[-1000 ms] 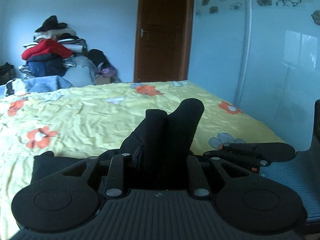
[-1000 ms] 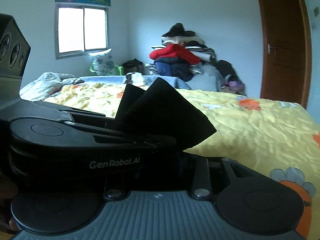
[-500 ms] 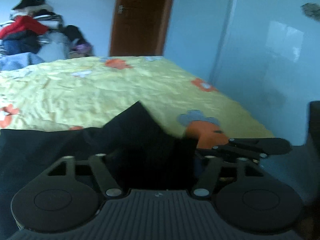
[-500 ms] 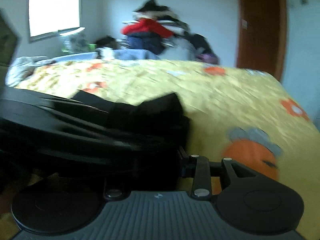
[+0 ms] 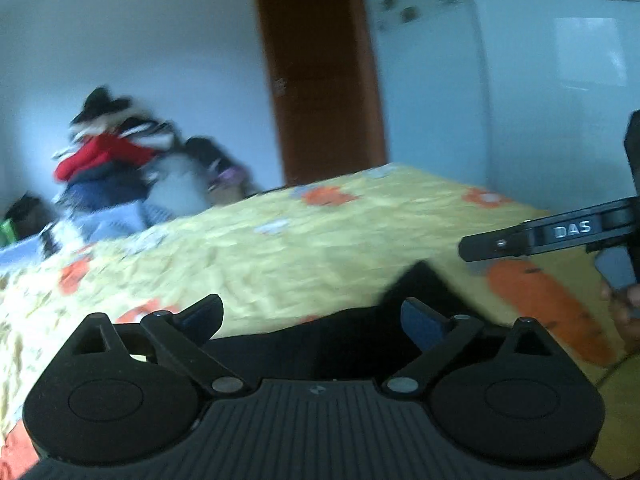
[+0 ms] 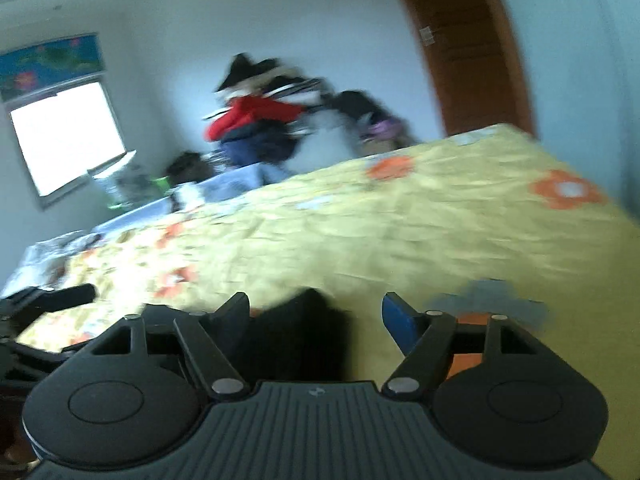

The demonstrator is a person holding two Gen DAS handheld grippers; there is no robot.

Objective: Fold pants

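Pants [image 5: 352, 336] flat on bedspread [image 5: 320, 248], beneath released left hand-held gripper [image 5: 312, 316]; right hand-held gripper [image 6: 316, 312] also released.

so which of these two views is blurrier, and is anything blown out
Right wrist view is blurrier: the clothes pile and yellow bedspread smear, and the window is blown out white. Left wrist view smears its clothes pile too, though the "DAS" label on the right gripper stays readable.

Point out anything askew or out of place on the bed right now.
One corner of the black pants sticks up in a peak instead of lying flat on the yellow bedspread. Both the left gripper and the right gripper are open, holding nothing. Blur hides finer detail.
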